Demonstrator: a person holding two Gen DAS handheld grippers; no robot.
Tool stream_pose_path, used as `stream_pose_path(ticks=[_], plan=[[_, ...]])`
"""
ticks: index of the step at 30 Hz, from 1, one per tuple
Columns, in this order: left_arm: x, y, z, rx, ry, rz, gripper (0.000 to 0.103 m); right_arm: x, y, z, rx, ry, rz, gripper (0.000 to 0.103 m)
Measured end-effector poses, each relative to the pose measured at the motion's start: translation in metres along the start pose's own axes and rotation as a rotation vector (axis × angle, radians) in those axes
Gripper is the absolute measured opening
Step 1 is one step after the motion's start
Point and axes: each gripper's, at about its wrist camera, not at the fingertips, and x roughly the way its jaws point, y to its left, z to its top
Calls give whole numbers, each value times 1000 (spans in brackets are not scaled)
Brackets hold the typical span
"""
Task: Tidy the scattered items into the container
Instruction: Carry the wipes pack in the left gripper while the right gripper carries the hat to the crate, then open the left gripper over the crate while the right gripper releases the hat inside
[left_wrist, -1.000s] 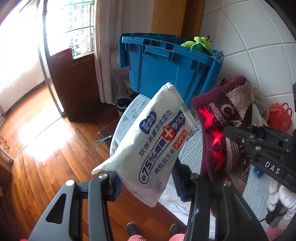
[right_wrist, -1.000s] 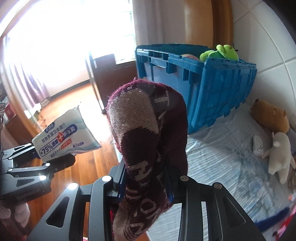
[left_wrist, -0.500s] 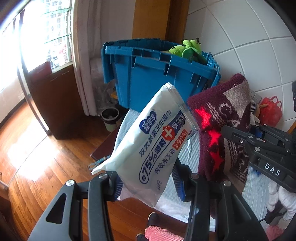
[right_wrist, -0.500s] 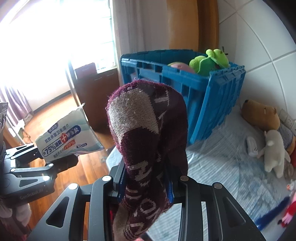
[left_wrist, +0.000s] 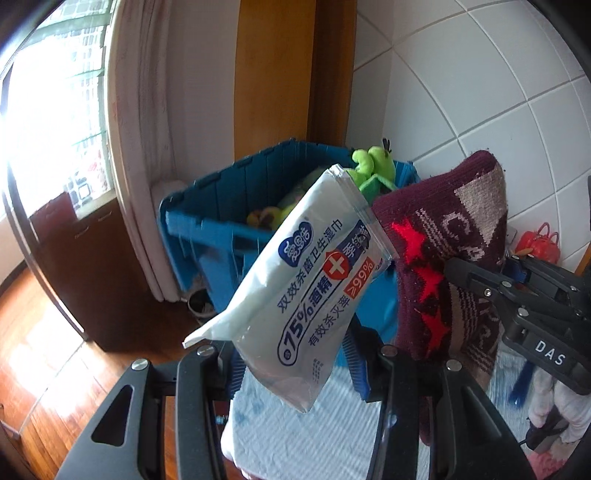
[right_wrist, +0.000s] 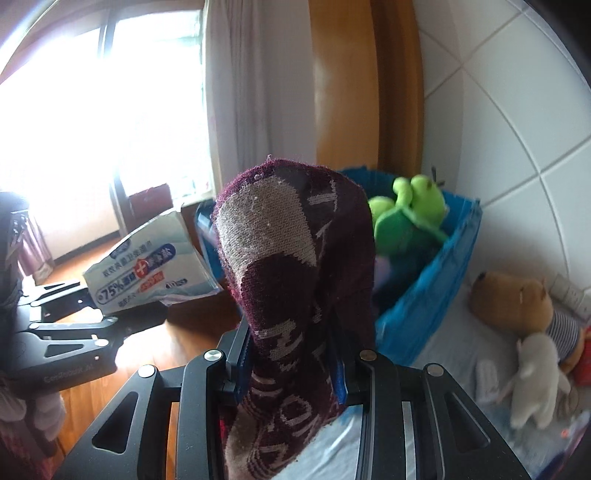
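Maroon sock clamped between right tongs.

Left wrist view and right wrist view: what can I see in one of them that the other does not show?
Only the left wrist view shows the red bag by the tiled wall and the sock's red stars. Only the right wrist view shows the brown plush bear and the white plush toy on the bed. Both show the blue crate, the green plush frog, the wipes pack in the left gripper and the maroon sock in the right gripper.
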Motion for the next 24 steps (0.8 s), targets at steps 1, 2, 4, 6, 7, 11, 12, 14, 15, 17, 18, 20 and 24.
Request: stream_pose_path(ticks=[1, 2, 4, 6, 7, 11, 12, 14, 15, 17, 18, 20, 24], plan=[[7, 2, 9, 13, -5, -6, 45, 4, -2, 7, 7, -10, -9, 33], [14, 4, 19, 26, -9, -14, 45, 9, -4, 14, 14, -21, -20, 33], [29, 10, 38, 54, -17, -34, 45, 21, -8, 26, 37, -38, -43, 33], [45, 17, 56, 82, -24, -60, 45, 34, -12, 38, 65, -52, -76, 33], [53, 21, 65, 95, -27, -73, 45, 40, -13, 43, 76, -59, -96, 33], [89, 36, 102, 140, -32, -125, 45, 61, -23, 69, 134, -90, -199, 33], [100, 40, 110, 145, -29, -137, 45, 67, -26, 75, 145, -92, -228, 33], [122, 47, 123, 153, -13, -156, 45, 78, -33, 86, 167, -94, -285, 33], [133, 50, 128, 156, -6, -161, 45, 84, -36, 91, 179, -94, -313, 33], [154, 55, 136, 157, 8, -167, 45, 97, -44, 99, 190, -83, -355, 33], [164, 57, 139, 154, 17, -171, 45, 104, -47, 101, 195, -71, -369, 33], [184, 60, 144, 152, 44, -182, 45, 117, -53, 104, 205, -45, -394, 33], [205, 58, 147, 168, 74, -181, 45, 146, -61, 104, 216, 28, -420, 33]])
